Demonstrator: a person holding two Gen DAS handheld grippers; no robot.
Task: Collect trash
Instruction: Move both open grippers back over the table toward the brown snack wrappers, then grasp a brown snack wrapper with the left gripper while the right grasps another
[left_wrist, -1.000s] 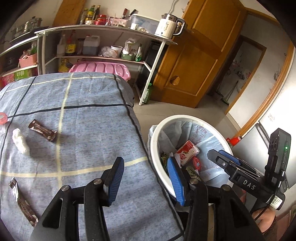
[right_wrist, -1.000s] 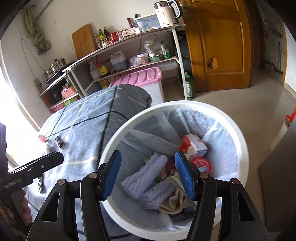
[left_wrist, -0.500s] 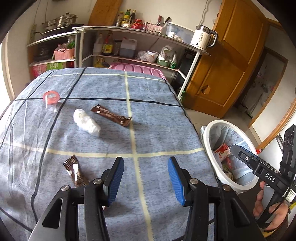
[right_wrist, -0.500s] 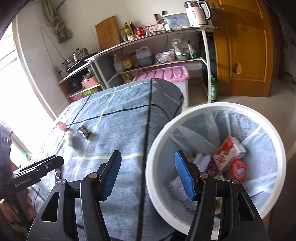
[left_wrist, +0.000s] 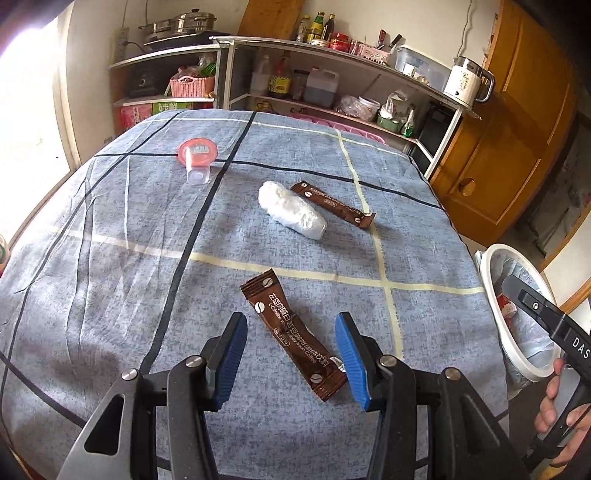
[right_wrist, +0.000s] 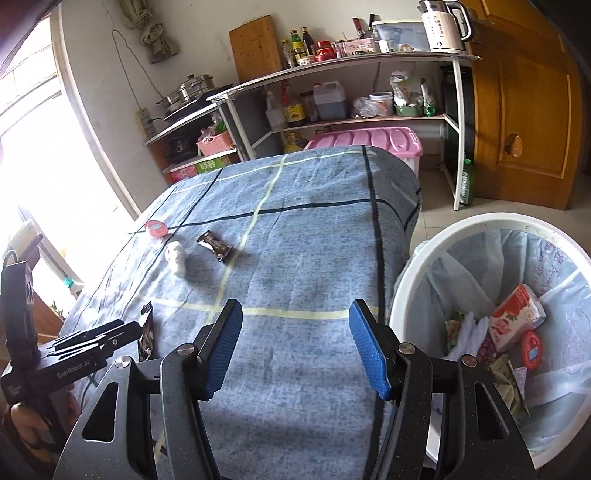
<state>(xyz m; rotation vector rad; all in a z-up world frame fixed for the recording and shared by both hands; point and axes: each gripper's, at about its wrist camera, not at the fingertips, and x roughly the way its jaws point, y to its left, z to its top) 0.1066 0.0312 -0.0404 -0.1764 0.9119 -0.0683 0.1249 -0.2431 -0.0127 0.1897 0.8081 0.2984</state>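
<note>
While my left gripper (left_wrist: 290, 358) hangs over the blue checked tablecloth (left_wrist: 110, 258), its blue pads stand apart with the near brown coffee sachet (left_wrist: 293, 334) lying between them on the cloth; not pinched, though whether the right pad touches its lower end I can't tell. My right gripper (right_wrist: 295, 349) is also parted, nothing in it, over the cloth near the table's edge. My right hand (left_wrist: 561, 413) shows at the corner of the left view, wrapped on its handle.

Farther out: white crumpled wad (left_wrist: 291, 210) mid-table, second coffee sachet (left_wrist: 332, 204) just beside it on the far side, both lying flat. Small clear cup with a pink lid (left_wrist: 197, 157) lies tipped near the far left. White trash bin (right_wrist: 417, 266), bag-lined, sits on the floor just beside the table's right edge; inside, a red-and-white carton (right_wrist: 517, 317), a red round lid (right_wrist: 532, 349), other scraps. Shelf rack (right_wrist: 369, 66) behind the table.
</note>
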